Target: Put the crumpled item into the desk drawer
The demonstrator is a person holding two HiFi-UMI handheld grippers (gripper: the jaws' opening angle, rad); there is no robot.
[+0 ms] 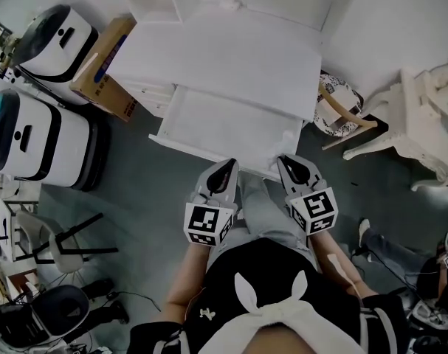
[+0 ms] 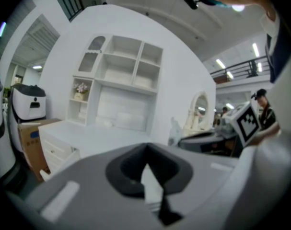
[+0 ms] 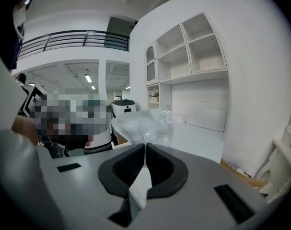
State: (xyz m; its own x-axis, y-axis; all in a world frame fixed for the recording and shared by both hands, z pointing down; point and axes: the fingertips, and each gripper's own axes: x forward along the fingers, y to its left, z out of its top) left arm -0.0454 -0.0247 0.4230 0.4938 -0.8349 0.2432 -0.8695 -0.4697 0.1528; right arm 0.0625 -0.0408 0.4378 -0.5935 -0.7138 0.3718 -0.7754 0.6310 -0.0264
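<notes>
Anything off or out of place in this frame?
Nothing spilled, broken or askew. The desk drawer stands open and looks bare. The right gripper is shut on the crumpled clear plastic, and the left gripper is shut with nothing in it.

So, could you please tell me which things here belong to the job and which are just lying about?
Job: crumpled clear plastic item, held by the right gripper; open white desk drawer.
Lying about: brown cardboard box; white rounded machine; patterned round basket.
</notes>
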